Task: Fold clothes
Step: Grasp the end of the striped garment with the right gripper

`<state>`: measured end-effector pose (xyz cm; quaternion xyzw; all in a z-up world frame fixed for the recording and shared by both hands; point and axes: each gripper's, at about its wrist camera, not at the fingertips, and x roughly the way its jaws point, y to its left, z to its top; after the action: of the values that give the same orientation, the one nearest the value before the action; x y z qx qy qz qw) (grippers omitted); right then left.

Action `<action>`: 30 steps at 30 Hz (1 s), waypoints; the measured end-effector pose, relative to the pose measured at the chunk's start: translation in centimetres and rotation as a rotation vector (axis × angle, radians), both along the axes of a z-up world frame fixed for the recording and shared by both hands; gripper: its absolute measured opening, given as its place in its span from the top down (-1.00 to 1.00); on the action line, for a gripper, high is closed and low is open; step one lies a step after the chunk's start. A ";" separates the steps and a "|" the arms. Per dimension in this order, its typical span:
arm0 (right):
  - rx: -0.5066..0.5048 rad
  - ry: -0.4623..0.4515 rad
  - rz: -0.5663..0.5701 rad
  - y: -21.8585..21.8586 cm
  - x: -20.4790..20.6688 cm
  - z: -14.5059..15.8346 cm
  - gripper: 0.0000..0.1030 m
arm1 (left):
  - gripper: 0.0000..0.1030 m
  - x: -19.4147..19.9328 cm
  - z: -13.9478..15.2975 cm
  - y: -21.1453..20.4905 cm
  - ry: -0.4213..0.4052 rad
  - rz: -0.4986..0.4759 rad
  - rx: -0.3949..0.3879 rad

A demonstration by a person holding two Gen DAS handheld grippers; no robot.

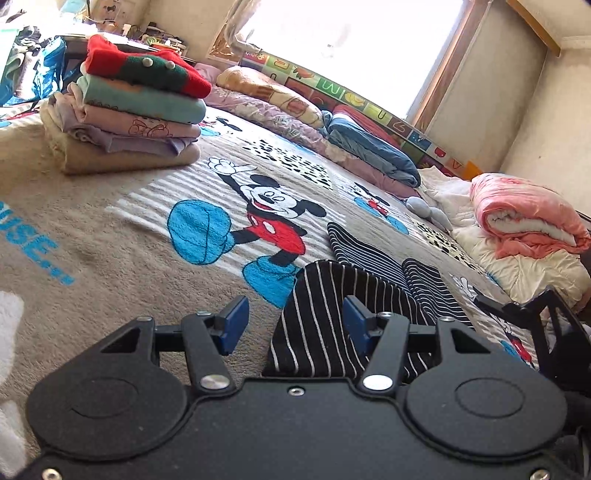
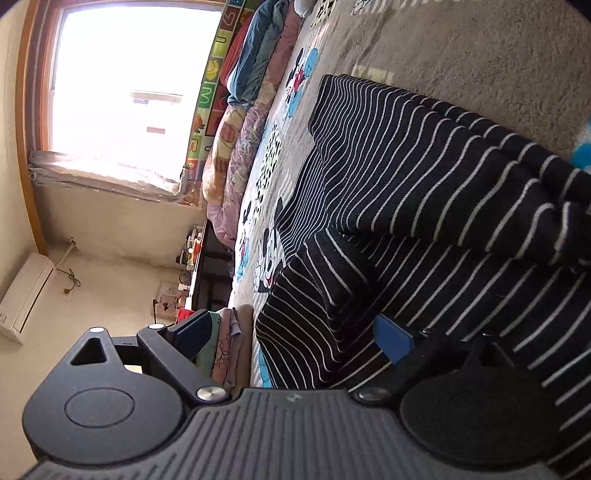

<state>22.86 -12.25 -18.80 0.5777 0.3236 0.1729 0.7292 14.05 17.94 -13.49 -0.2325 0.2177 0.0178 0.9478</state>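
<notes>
A black garment with thin white stripes [image 1: 325, 314] lies partly folded on a grey cartoon-mouse bedspread [image 1: 110, 229]. My left gripper [image 1: 297, 325] hovers low over the garment's near end. Its blue pads stand apart, the left pad over the bedspread and the right pad [image 1: 358, 325] over the cloth, and neither presses on it. In the right wrist view, which is rolled sideways, the same striped garment [image 2: 424, 177] fills the right half with a folded layer on top. My right gripper [image 2: 295, 336] is wide open at its edge, one pad [image 2: 393, 341] over the fabric.
A stack of folded clothes [image 1: 136, 107] topped by a red and green knit sits at the bed's far left, also seen as a stack [image 2: 225, 343]. Rolled quilts [image 1: 369, 147] line the window side. A pink quilt [image 1: 528, 218] lies at the right. A cluttered desk [image 1: 147, 33] stands behind.
</notes>
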 end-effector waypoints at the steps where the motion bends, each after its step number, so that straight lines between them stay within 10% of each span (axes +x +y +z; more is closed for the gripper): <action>1: -0.002 0.015 -0.009 0.4 0.4 -0.1 -0.77 | -0.07 0.1 -0.1 0.2 -0.001 -0.001 -0.012; 12: -0.030 0.037 -0.093 3.0 2.3 -1.1 -0.39 | -0.07 1.5 -0.6 1.3 0.016 -0.020 -0.105; 19: -0.028 0.026 -0.152 3.2 2.0 -2.5 0.41 | -0.07 1.5 -0.9 1.7 0.030 -0.019 -0.117; 30: -0.227 -0.238 -0.067 2.6 2.7 5.4 0.84 | -0.07 1.1 -0.8 1.6 0.017 -0.027 -0.128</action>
<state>25.60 -9.68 -13.37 0.4774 0.2329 0.1779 0.8284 15.15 19.55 -14.31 -0.2895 0.2295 -0.0067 0.9292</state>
